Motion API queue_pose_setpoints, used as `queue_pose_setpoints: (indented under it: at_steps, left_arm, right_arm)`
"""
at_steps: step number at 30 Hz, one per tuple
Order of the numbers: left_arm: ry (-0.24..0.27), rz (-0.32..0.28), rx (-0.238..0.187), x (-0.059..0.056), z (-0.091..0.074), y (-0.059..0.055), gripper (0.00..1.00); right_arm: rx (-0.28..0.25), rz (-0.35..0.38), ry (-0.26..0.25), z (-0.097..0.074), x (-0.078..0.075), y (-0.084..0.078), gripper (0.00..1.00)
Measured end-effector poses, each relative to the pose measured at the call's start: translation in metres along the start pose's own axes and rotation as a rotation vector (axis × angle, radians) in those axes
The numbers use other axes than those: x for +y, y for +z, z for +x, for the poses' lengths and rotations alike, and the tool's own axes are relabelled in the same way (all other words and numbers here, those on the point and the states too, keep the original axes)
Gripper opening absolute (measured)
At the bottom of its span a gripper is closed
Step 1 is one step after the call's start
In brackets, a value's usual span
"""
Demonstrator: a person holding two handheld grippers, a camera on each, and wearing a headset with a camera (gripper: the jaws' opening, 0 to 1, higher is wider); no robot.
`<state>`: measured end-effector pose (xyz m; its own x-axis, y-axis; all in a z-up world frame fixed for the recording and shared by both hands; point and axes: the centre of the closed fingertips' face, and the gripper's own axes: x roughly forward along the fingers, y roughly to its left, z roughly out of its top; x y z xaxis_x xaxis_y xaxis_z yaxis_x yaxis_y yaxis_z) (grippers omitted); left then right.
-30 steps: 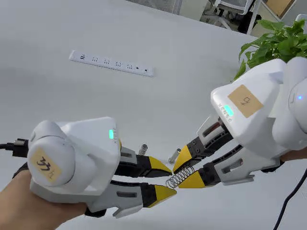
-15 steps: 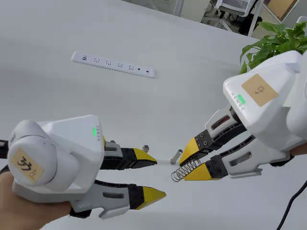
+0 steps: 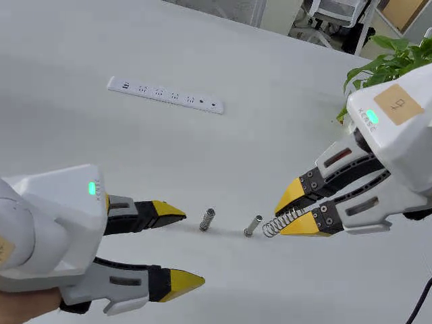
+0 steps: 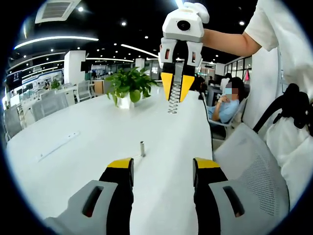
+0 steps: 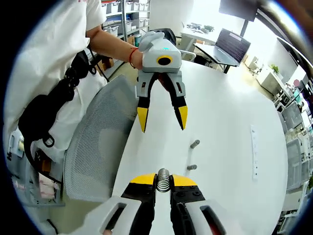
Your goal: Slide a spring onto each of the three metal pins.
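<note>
On the white surface (image 3: 202,148) sit a bare metal pin (image 3: 253,225) and a spring-wrapped pin (image 3: 207,219); our right hand-held gripper (image 3: 282,220) clenches a spring (image 3: 277,223) just beside the bare metal pin; our left hand-held gripper (image 3: 193,244) hangs released, jaws wide, holding nothing.

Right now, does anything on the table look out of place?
Nothing stands out. The right gripper grips a spring, the left gripper hangs open, and a spring-covered pin and a bare pin sit on the table.
</note>
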<state>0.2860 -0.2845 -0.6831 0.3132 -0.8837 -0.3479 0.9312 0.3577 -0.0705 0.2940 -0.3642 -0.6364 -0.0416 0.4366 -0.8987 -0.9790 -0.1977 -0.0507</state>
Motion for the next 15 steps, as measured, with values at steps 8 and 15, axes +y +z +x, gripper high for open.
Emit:
queue_pose_setpoints:
  at_steps: [8,15]
  left_arm:
    - [0.049,-0.011,0.016,0.017,-0.014,-0.013,0.6]
    - [0.088,-0.019,0.001,0.032,-0.024,-0.02,0.7]
  right_arm:
    - [0.037,0.034,-0.015,0.0,-0.015,-0.019,0.06]
    - [0.075,0.069,-0.034,0.006,-0.028,-0.036,0.06]
